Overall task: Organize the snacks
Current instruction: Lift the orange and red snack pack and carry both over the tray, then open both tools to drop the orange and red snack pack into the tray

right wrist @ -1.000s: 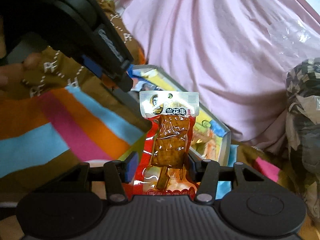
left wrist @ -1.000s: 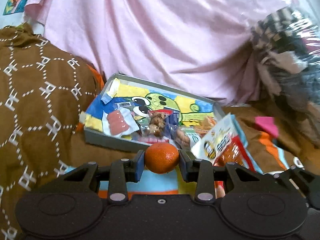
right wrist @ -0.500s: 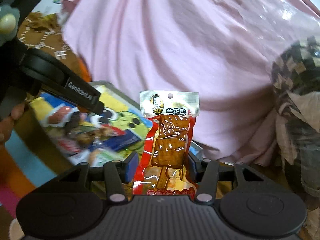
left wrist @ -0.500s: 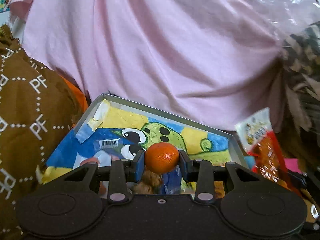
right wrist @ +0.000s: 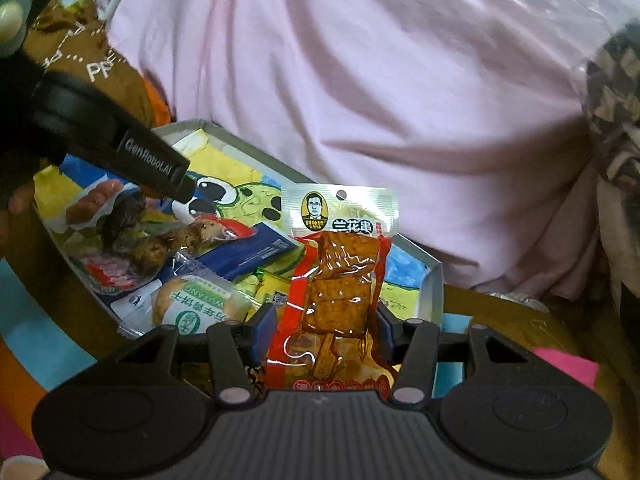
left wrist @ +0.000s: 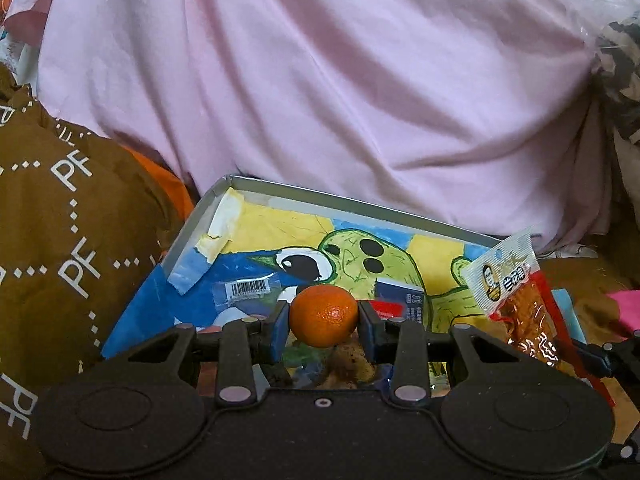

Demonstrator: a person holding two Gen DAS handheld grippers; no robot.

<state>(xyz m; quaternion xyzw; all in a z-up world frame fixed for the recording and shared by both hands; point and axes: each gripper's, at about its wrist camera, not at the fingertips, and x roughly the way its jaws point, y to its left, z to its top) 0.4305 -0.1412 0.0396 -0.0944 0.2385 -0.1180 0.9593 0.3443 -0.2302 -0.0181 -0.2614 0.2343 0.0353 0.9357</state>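
On my left, brown cloth printed "PF" bunches against the grey tray, whose floor bears a green cartoon drawing. My left gripper clamps a small orange over the tray's near part. In the tray lie a round green-labelled biscuit pack and a blue packet. My right gripper pinches a red tofu-skewer snack pack upright above the tray's right end.

Glossy plastic snack packet, dimpled orange
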